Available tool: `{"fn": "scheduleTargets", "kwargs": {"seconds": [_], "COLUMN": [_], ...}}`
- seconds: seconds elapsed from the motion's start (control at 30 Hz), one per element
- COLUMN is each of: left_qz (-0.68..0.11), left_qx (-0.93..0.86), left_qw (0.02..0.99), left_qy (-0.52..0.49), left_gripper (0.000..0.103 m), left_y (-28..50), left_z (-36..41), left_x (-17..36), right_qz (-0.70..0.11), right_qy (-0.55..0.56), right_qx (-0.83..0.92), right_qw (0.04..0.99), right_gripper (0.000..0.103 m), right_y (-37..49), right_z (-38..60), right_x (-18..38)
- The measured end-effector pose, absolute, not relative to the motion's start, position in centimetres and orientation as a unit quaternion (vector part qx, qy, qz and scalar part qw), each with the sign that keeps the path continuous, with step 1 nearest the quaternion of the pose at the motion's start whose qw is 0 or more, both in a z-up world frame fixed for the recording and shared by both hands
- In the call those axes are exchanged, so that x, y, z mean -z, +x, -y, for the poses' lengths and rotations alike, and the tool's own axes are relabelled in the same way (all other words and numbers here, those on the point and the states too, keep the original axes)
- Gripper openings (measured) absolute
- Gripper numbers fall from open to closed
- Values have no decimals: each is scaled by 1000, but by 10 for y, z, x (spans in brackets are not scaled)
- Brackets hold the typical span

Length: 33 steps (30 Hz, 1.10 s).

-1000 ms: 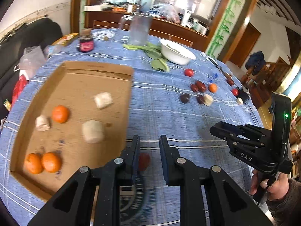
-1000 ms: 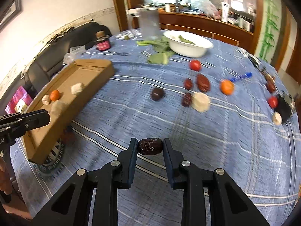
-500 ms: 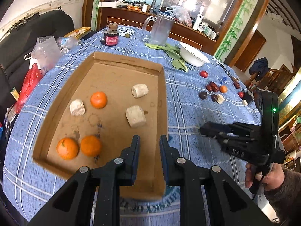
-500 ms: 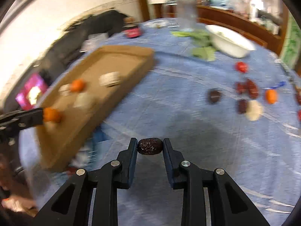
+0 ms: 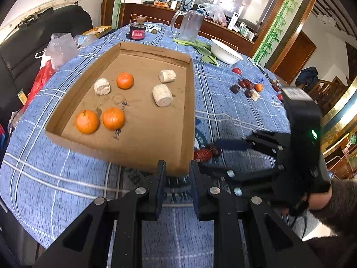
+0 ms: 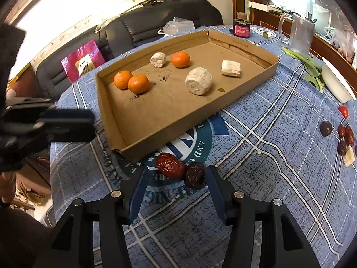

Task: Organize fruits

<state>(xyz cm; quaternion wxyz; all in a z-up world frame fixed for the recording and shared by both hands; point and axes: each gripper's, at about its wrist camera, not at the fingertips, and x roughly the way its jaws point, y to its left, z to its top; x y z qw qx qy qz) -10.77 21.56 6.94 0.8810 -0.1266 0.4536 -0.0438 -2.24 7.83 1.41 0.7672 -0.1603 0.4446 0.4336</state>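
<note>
A cardboard tray [image 5: 188, 102] [image 6: 252, 82] on the blue checked tablecloth holds three oranges [image 5: 113, 118] [image 6: 138, 84] and three pale root chunks [image 5: 162, 95] [image 6: 198, 81]. My right gripper [image 6: 176, 178] [image 5: 214, 156] is open, low over the cloth by the tray's near corner. Between its fingers lie a red date [image 6: 170, 165] [image 5: 203, 154] and a darker date [image 6: 194, 175], touching each other. My left gripper [image 5: 176, 174] is empty, jaws a narrow gap apart, just short of the tray's near wall.
More dates, a small orange and cherry tomatoes [image 5: 247, 87] [image 6: 343, 131] lie scattered at the right. A white bowl [image 5: 224, 51] [image 6: 334, 82], green leaves, a glass jug [image 5: 189, 25] and a dark jar [image 5: 137, 31] stand at the far side. A black sofa lies beyond.
The right gripper has come down beside the tray, opened and let go of the dark date, which now lies against the red date. The left gripper pulled back toward the tray's near wall.
</note>
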Motion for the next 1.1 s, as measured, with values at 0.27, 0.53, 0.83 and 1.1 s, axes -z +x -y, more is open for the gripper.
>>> {"fn": "scheduleTargets", "kwargs": {"seconds": [0.27,0.53,0.83,1.1], "left_qz": [-464,-479,-484,-451], "left_qx": [80,87,88,96], "left_qw": [872,863,859,886], "left_qy": [-133,-135,-139,-53], "left_gripper": [20,23,32,54], "left_y": [-123,-119,-95,10], "left_z": [-198,-174,-144,-80], "left_x": [-64,-54,-49,-73], "right_qz": [-437,-413,-436,-450], "right_qy": [-181,-246,-172,-118], "right_qx": [-448,-464,-411,-276], "right_qw": [758,744,782,841], "right_gripper": [58,31,21,21], "right_y": [-12,-6,18,52], "right_z": [-59,-77,-13,96], "right_x": [-18,-11,-25,-25]}}
